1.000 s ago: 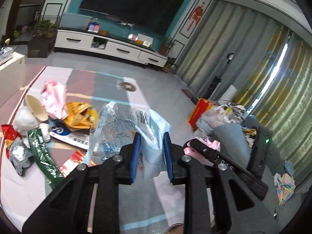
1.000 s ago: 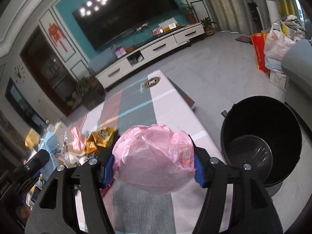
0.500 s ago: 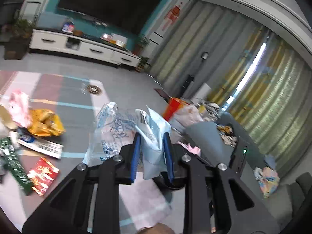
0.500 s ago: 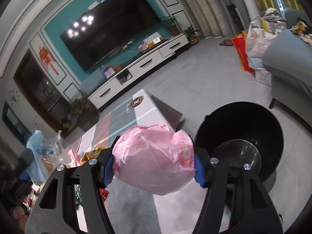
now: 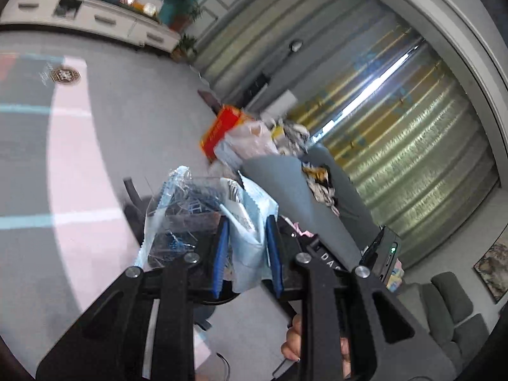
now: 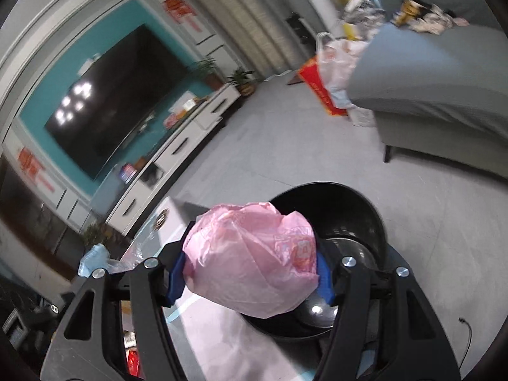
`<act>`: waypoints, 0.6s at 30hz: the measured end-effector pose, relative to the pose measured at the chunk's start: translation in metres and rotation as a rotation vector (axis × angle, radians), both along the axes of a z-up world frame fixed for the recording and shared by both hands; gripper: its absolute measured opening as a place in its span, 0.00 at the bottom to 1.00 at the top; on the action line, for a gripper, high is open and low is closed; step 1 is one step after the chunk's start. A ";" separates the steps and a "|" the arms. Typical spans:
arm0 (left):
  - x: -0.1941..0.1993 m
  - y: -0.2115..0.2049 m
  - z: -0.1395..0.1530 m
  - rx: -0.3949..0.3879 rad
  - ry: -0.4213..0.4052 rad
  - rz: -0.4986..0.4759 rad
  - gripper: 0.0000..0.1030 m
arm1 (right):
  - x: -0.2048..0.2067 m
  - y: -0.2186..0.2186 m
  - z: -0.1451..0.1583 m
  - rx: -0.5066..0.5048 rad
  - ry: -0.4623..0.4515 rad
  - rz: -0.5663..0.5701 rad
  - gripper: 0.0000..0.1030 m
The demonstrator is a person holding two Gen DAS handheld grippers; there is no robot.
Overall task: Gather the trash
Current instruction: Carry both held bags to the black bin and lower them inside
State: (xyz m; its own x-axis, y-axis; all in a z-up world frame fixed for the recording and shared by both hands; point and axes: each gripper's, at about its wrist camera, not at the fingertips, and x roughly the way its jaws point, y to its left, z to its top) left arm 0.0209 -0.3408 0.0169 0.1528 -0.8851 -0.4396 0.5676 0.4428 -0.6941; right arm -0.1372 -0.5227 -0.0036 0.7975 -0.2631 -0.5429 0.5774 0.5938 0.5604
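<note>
The right claw (image 6: 250, 273) was clamped on a crumpled pink plastic bag (image 6: 250, 260). The bag filled the gap between the two blue pads (image 6: 176, 277) and bulged forward and above them. The bag was suspended directly over the near rim of a black round bin (image 6: 355, 209), which stood on the grey floor (image 6: 412, 222) just past the end of the striped table (image 6: 222, 343).

The left claw (image 5: 247, 255) was pinched on a light-blue and clear plastic wrapper (image 5: 250, 222). A folded blue section sat between its blue pads (image 5: 220, 254); the clear printed section spread out to the left of the left finger. The wrapper hung off the table's edge, over the floor (image 5: 143, 127). A hand (image 5: 295, 343) was visible below that claw.
</note>
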 end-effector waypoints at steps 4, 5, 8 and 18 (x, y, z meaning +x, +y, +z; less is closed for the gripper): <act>0.009 -0.033 -0.033 0.020 0.066 -0.043 0.24 | -0.005 -0.018 -0.021 0.036 0.059 -0.086 0.62; 0.013 -0.041 -0.043 0.042 0.093 -0.047 0.24 | -0.004 -0.021 -0.025 0.050 0.065 -0.093 0.62; 0.019 -0.060 -0.067 0.069 0.155 -0.083 0.24 | -0.003 -0.033 -0.044 0.106 0.090 -0.124 0.62; 0.030 -0.099 -0.110 0.091 0.246 -0.123 0.24 | 0.005 -0.043 -0.074 0.175 0.181 -0.159 0.62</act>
State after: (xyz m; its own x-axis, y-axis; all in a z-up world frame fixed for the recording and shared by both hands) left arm 0.0509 -0.4397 -0.0929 -0.0746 -0.8454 -0.5290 0.4408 0.4479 -0.7779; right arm -0.1324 -0.5656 -0.0771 0.6398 -0.2670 -0.7207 0.7553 0.3915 0.5256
